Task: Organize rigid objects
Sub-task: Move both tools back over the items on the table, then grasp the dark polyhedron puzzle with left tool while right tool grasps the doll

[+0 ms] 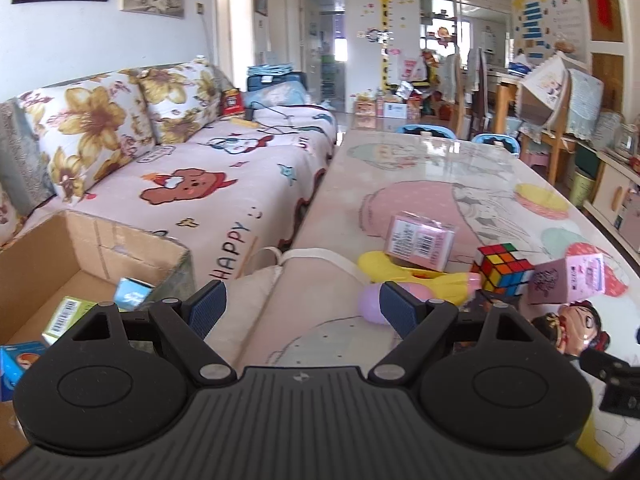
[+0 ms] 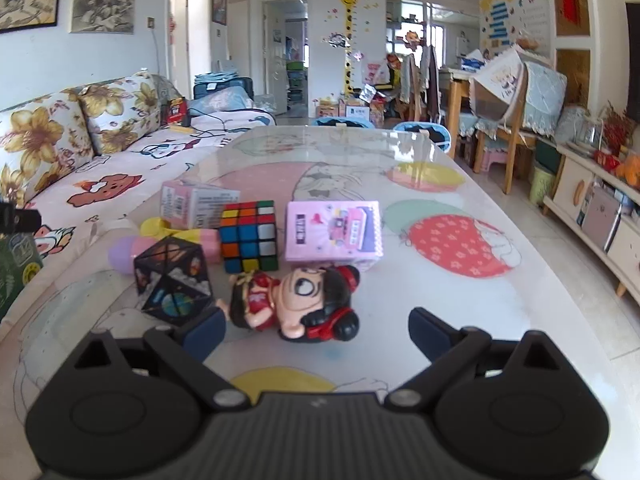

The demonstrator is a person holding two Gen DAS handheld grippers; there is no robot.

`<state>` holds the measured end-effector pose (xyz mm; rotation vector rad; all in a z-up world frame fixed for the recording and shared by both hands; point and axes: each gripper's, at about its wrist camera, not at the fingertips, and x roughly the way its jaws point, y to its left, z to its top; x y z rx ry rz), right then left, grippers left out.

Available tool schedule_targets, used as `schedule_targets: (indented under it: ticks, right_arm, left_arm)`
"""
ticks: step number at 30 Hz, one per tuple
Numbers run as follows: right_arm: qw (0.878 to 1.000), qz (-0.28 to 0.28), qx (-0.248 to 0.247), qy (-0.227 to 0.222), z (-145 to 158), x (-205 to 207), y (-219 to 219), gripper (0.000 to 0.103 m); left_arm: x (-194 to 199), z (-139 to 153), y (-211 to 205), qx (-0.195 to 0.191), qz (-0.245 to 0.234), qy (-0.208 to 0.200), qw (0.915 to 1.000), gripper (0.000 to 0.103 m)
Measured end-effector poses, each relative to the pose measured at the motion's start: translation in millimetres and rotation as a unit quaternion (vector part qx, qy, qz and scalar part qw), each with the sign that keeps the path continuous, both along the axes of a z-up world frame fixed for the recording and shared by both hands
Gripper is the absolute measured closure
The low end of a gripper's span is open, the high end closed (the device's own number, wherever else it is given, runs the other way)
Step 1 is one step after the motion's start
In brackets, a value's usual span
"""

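Observation:
On the patterned table [image 2: 460, 304] lies a cluster: a doll figurine [image 2: 296, 300] on its side, a Rubik's cube [image 2: 249, 236], a dark faceted cube [image 2: 172, 280], a pink box [image 2: 334, 232], a second pink box [image 2: 196, 202] and a yellow-pink toy [image 2: 176, 238]. My right gripper [image 2: 316, 330] is open just in front of the figurine, holding nothing. My left gripper [image 1: 302, 306] is open and empty over the table's left edge, between the cardboard box [image 1: 132, 248] and the toys. In the left wrist view the Rubik's cube [image 1: 502, 274] and figurine [image 1: 576, 326] lie to its right.
The cardboard box on the sofa [image 1: 192, 176] holds several small packages [image 1: 70, 314]. A white cloth bag [image 1: 304, 276] lies at the table's near left. Chairs [image 2: 424, 132] stand at the far end, a cabinet [image 2: 600, 216] along the right wall.

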<state>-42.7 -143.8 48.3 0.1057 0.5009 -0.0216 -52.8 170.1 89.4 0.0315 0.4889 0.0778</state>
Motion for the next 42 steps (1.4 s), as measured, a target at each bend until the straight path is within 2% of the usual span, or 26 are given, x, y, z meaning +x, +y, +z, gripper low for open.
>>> schedule_targets:
  ticks: [6,8,13,19,23,25,29,32,37,42]
  right_arm:
    - [0.999,0.011,0.041,0.015,-7,20,-9,0.005]
    - [0.998,0.024,0.055,0.015,-9,27,-9,0.001]
    - [0.998,0.047,0.047,0.024,-15,46,-5,0.001]
    - [0.994,0.051,0.087,0.049,-20,60,-9,0.001]
    - [0.994,0.062,0.070,0.050,-19,59,-3,0.001]
    - [0.995,0.064,0.060,0.050,-18,57,-1,0.005]
    - [0.995,0.074,0.043,0.050,-18,52,-5,0.022]
    - [0.994,0.082,0.052,0.050,-17,47,-11,0.028]
    - [0.993,0.089,0.050,0.053,-16,35,-12,0.028]
    - [0.993,0.081,0.055,0.061,-17,23,-25,0.028]
  left_arm:
    - [1,-8,-9,-0.009,-0.076,0.012,0.9970,0.000]
    - [2,-11,-14,-0.009,-0.101,0.017,0.9947,0.000]
    - [5,-16,-18,-0.015,-0.141,0.022,0.9897,0.000]
    - [10,-20,-18,-0.033,-0.158,0.029,0.9864,0.000]
    - [-1,-23,-31,-0.030,-0.167,0.030,0.9851,0.000]
    - [-2,-24,-33,-0.030,-0.169,0.031,0.9847,0.000]
    - [-6,-28,-39,-0.027,-0.171,0.027,0.9846,0.000]
    - [-9,-30,-47,-0.016,-0.176,0.027,0.9840,0.000]
    - [-10,-35,-64,-0.005,-0.184,0.030,0.9825,0.000]
    - [-2,-34,-73,-0.016,-0.174,0.024,0.9843,0.000]
